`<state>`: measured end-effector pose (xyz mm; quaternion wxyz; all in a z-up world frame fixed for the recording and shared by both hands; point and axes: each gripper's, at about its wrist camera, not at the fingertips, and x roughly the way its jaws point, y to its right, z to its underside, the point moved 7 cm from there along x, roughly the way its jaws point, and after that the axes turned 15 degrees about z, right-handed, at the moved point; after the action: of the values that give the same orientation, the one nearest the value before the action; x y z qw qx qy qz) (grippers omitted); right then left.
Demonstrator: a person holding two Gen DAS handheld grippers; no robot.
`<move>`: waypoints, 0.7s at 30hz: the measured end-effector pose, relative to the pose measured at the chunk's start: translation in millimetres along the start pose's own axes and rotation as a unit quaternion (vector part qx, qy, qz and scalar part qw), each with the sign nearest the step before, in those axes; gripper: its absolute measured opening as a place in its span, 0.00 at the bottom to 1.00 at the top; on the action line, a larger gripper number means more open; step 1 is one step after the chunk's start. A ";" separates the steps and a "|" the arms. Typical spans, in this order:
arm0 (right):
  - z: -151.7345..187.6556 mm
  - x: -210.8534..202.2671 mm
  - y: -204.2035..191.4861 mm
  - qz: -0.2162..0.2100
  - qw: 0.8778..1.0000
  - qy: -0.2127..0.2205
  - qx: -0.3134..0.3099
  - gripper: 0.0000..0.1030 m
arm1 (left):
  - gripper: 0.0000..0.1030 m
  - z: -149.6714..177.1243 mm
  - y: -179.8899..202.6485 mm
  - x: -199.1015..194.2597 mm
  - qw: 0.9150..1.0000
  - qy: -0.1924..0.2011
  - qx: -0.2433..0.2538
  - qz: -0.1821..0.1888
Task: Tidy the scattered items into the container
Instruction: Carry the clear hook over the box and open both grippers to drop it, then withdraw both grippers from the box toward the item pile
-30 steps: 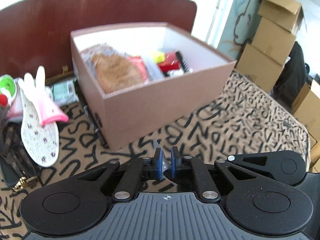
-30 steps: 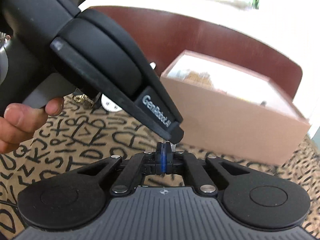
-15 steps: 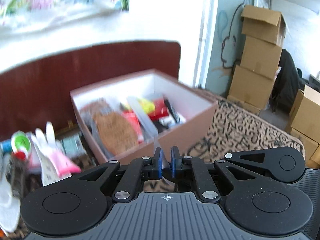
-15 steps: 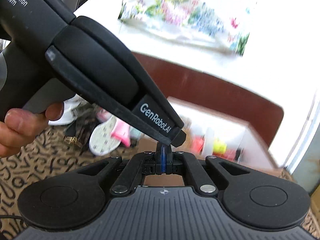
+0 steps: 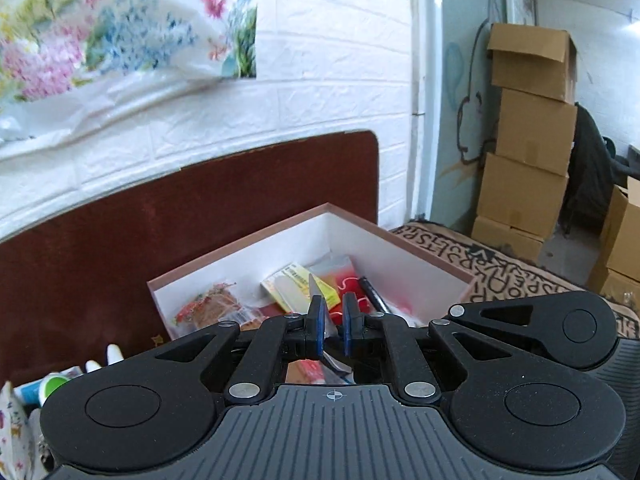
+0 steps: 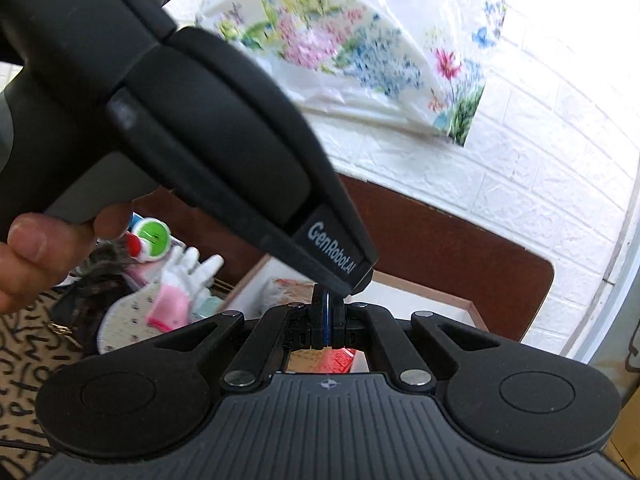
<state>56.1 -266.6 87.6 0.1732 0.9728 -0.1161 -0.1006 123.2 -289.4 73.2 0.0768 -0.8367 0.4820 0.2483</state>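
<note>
The pink-brown box [image 5: 436, 264] with white inner walls stands against the dark red headboard and holds several packets, a yellow pack [image 5: 298, 284] and a black pen [image 5: 374, 300]. My left gripper [image 5: 332, 322] hovers above its near side, its jaws a narrow gap apart around a thin clear plastic piece [image 5: 318, 292]; whether they pinch it is unclear. My right gripper [image 6: 328, 318] is shut with nothing visible between the pads, just behind the left tool's black body [image 6: 200, 152]. The box [image 6: 452, 300] lies beyond it.
Scattered items lie left of the box: a white-and-pink glove [image 6: 180, 284], a patterned insole [image 6: 128, 320], a green-capped tube [image 6: 152, 236] and a dark furry item [image 6: 100, 276]. Stacked cardboard boxes [image 5: 528, 136] stand at the right. The letter-print cover [image 5: 504, 264] spreads around the box.
Both grippers have risen and tilted up, so the wall and floral sheet now fill the upper views. The left gripper has moved over the box. The jaws look unchanged.
</note>
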 end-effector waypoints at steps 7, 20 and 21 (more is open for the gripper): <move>20.8 40.0 2.9 0.011 1.000 -0.022 0.004 0.04 | 0.55 4.5 -26.6 38.1 1.000 -0.003 -0.018 0.007; 62.8 32.8 8.4 0.035 0.995 -0.062 0.066 0.86 | 1.00 63.0 -56.7 4.0 0.992 0.057 -0.097 -0.058; 61.1 34.4 8.9 0.035 0.995 -0.064 0.073 0.88 | 1.00 68.7 -56.2 3.1 0.992 0.053 -0.100 -0.060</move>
<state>72.7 -302.8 29.3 0.0977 0.9698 -0.1679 -0.1474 148.5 -237.1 6.0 -0.0185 -0.8797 0.4070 0.2453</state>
